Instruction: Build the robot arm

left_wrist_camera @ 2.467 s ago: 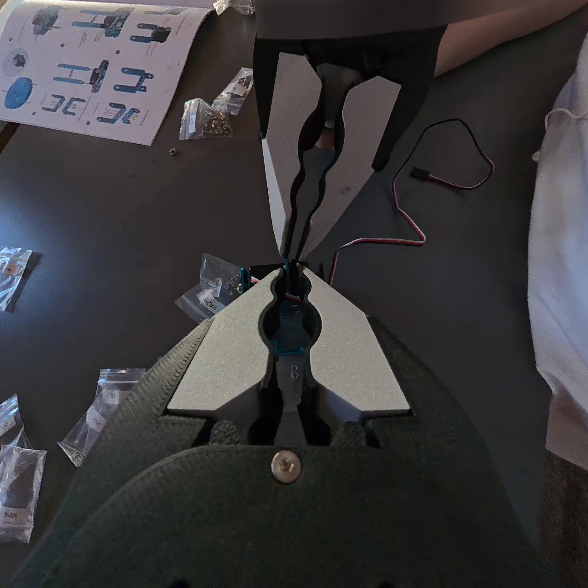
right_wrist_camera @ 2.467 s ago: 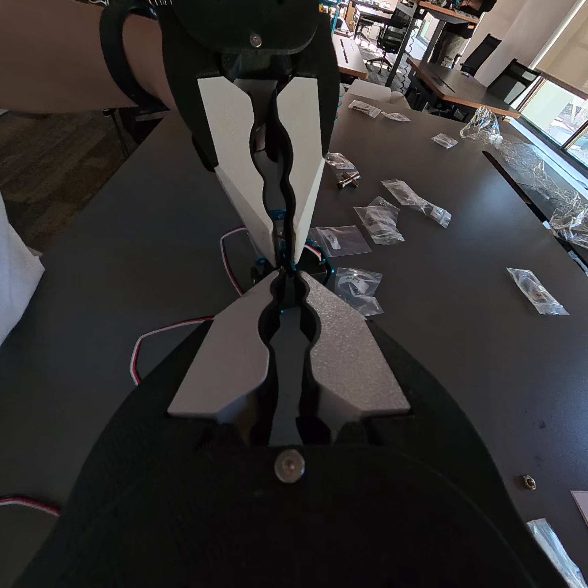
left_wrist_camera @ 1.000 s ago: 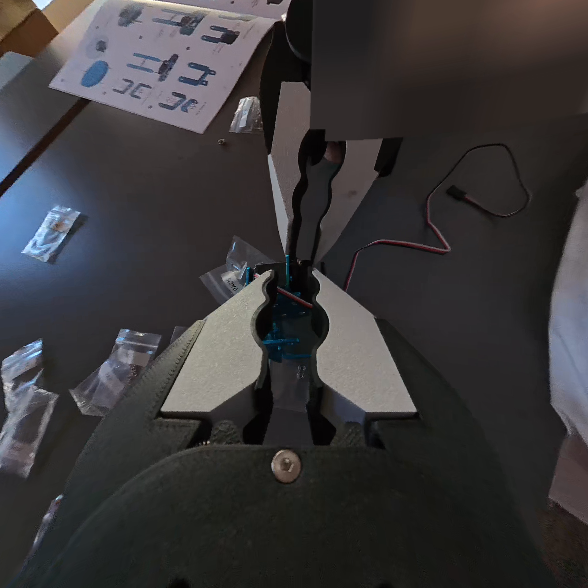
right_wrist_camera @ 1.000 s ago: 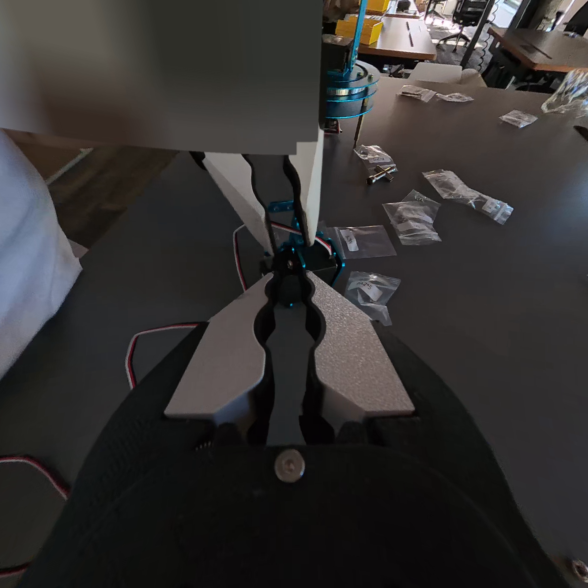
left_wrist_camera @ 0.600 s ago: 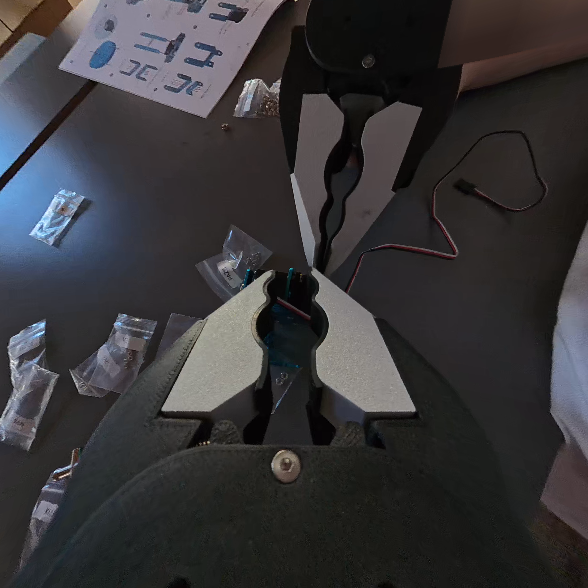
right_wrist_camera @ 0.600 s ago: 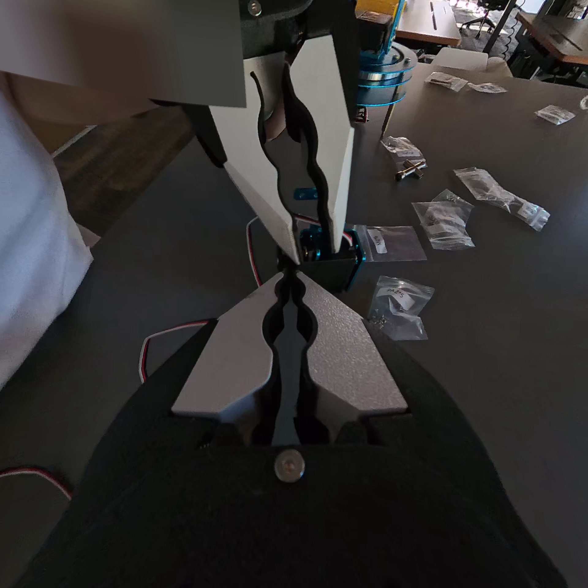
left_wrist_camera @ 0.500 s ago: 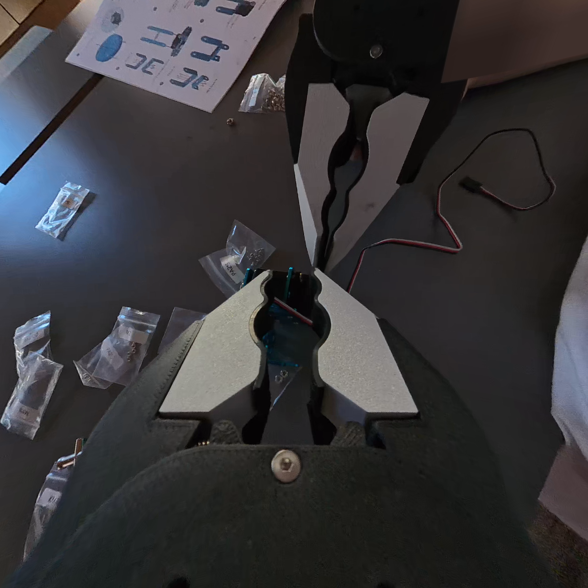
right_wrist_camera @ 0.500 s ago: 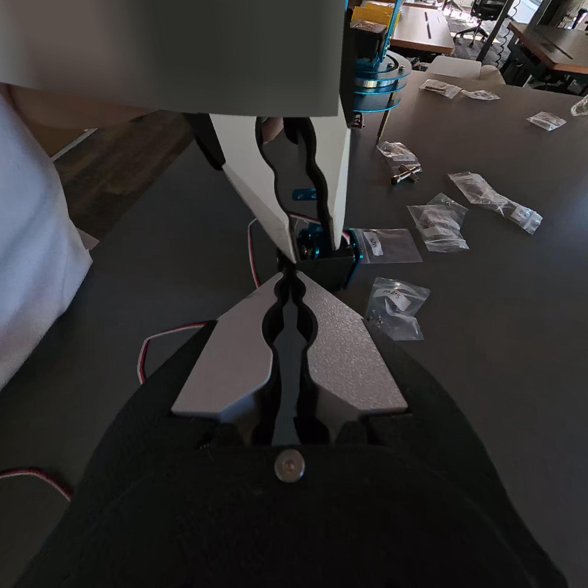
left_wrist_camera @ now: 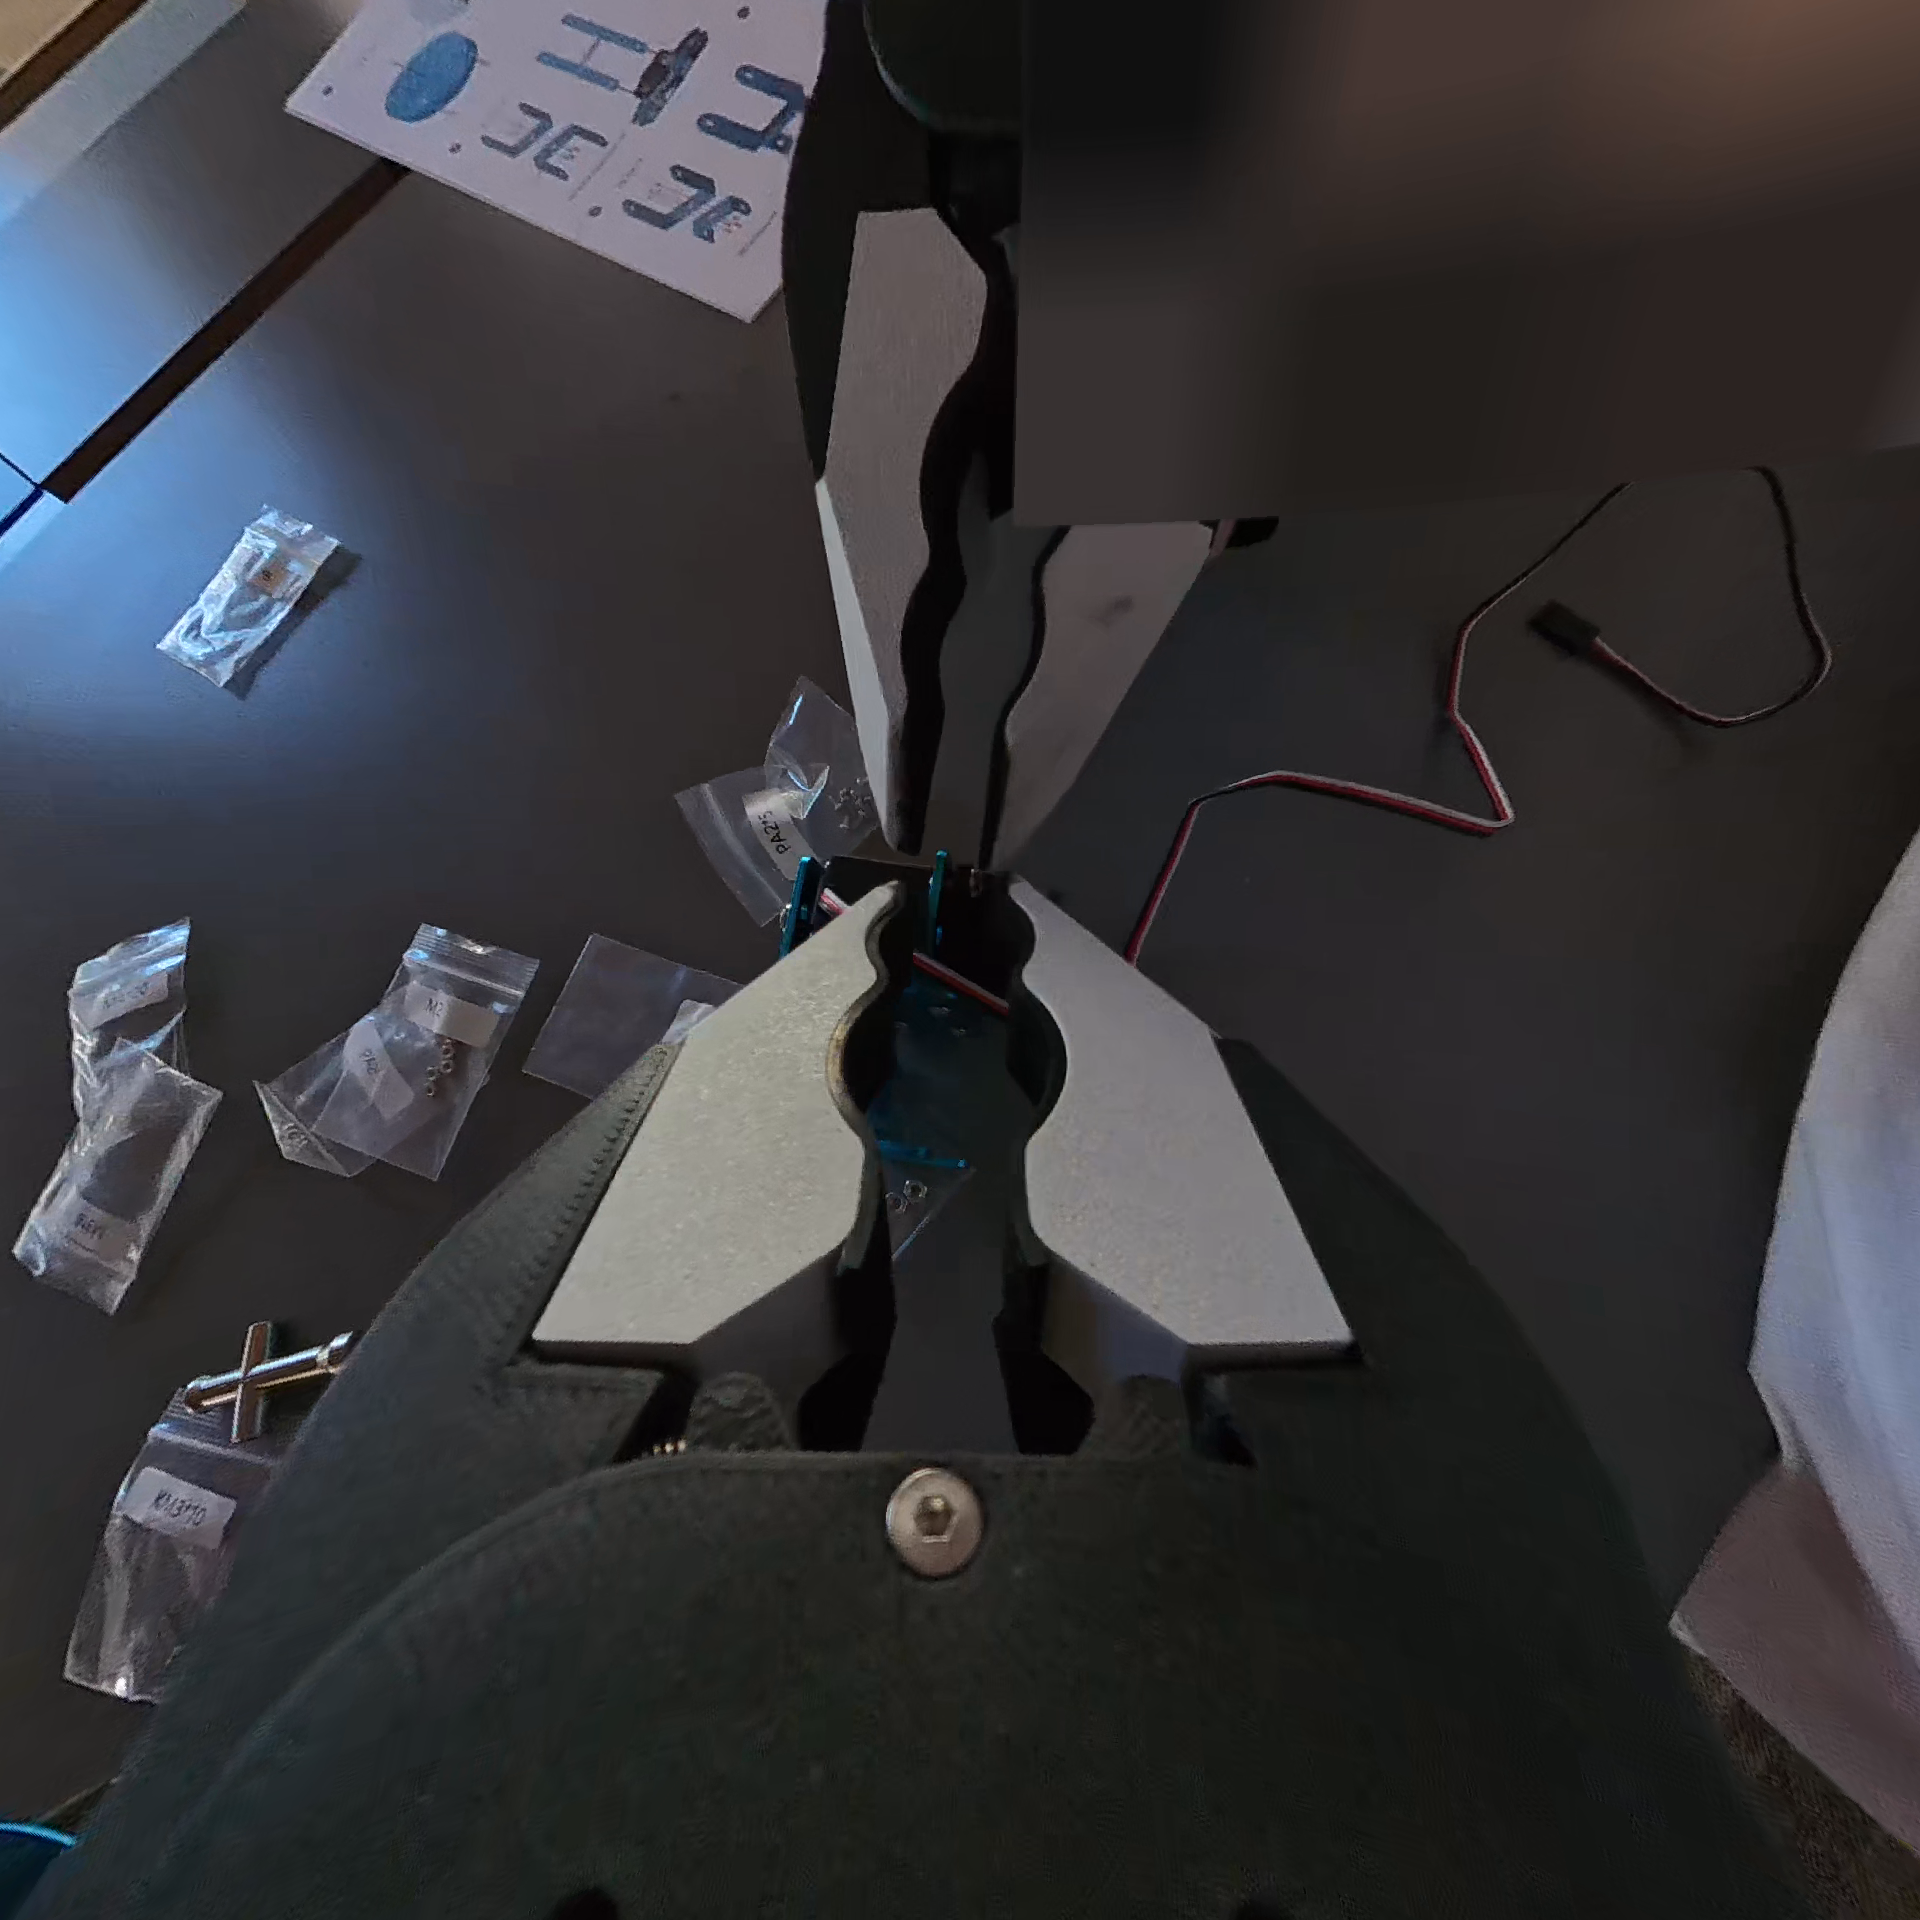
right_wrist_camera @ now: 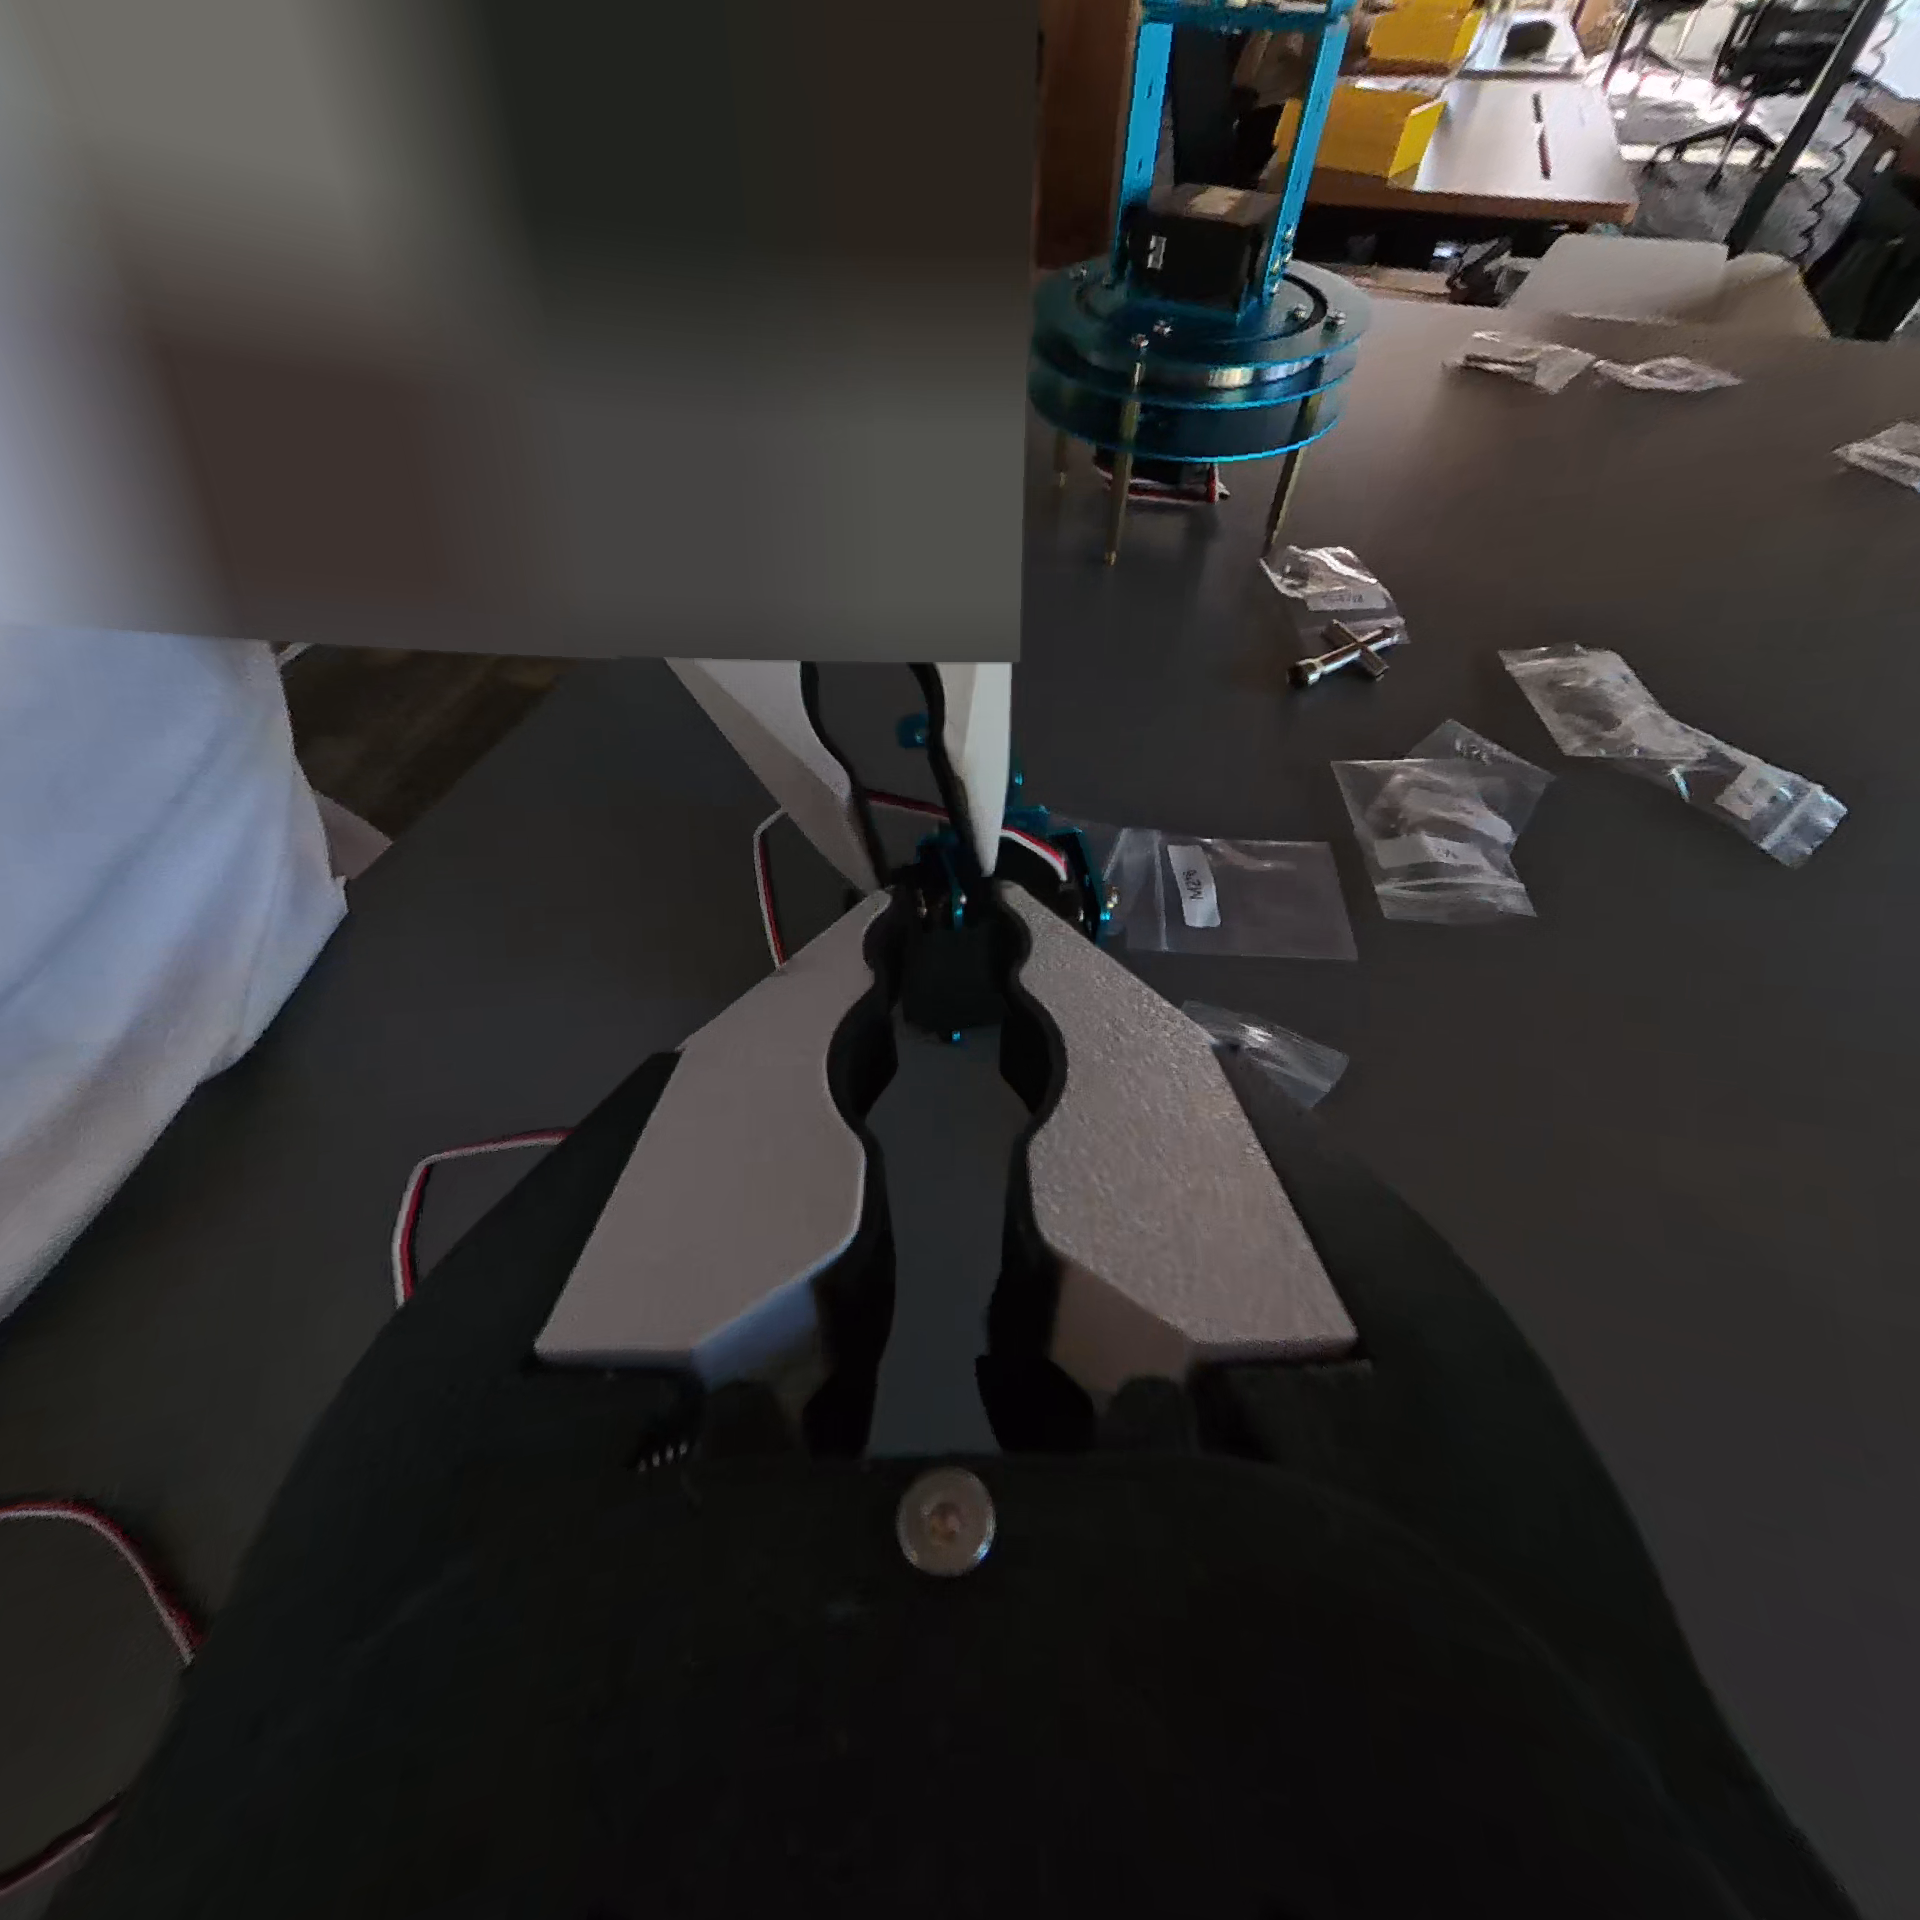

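Left gripper (left_wrist_camera: 951, 914) is clamped on the blue bracket (left_wrist_camera: 914, 1101); right gripper (right_wrist_camera: 945, 914) straddles its black motor (right_wrist_camera: 940, 987), can't tell if it's actually pinching.

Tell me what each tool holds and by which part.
Both tools meet at the blue-bracketed servo. The left tool and the right tool each straddle one end; whether either actually clamps it cannot be told.
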